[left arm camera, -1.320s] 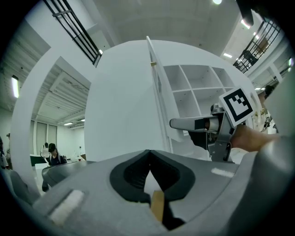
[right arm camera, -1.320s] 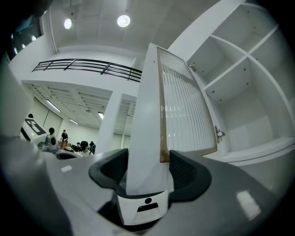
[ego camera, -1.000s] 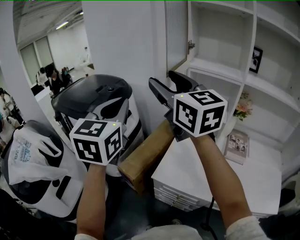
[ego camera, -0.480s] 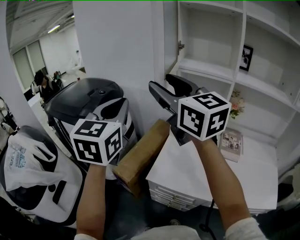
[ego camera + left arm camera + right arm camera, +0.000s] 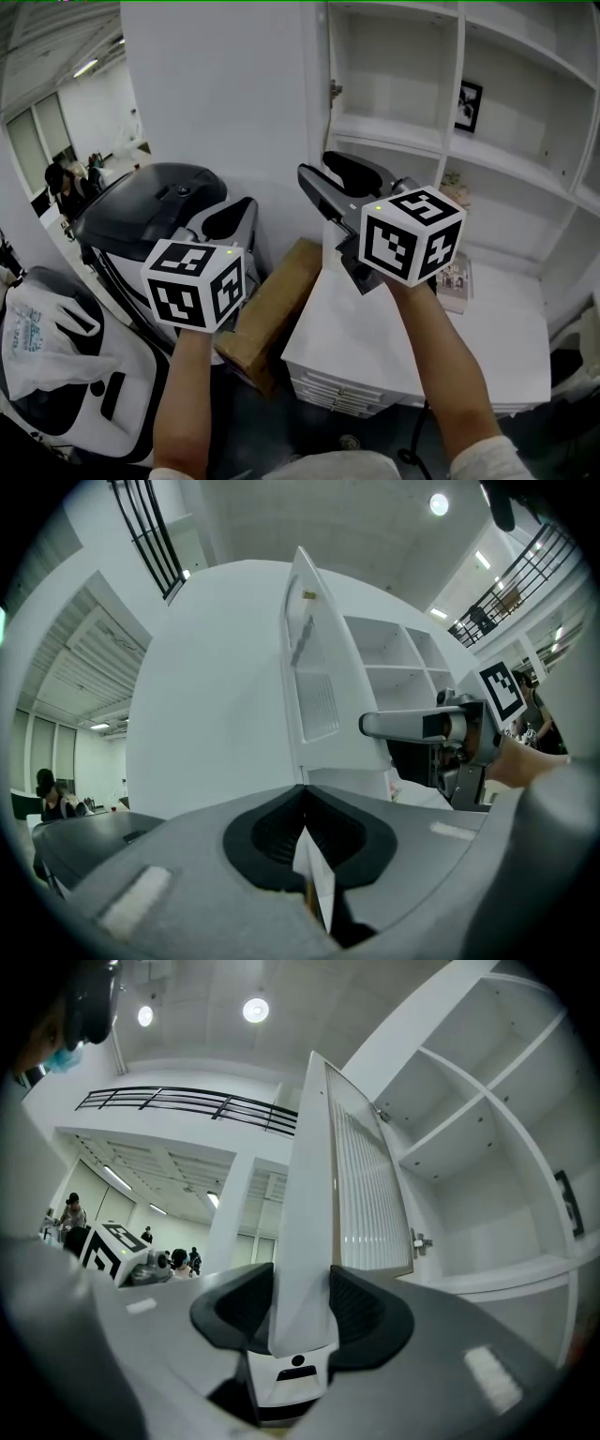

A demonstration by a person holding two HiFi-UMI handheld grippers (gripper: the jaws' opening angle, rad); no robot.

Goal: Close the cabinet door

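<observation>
At the upper right of the head view, the open white cabinet [image 5: 441, 136] is divided into shelves. A small dark framed picture [image 5: 468, 105] stands on one of them. A pale bunch of flowers [image 5: 457, 190], mostly hidden, sits on a lower one. Below, at lower right, a white drawer unit [image 5: 487, 347] carries a thin booklet [image 5: 457, 289] lying flat near its far edge. A cardboard box [image 5: 267, 314] leans by its left side, over the dark floor [image 5: 281, 427].

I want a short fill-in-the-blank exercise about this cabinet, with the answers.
1. The door stands ___.
2. The right gripper has the door's ___ between its jaws.
3. The framed picture is ___ the cabinet.
Answers: open; edge; inside.
Note: the right gripper's jaws have just been closing on the door.
</observation>
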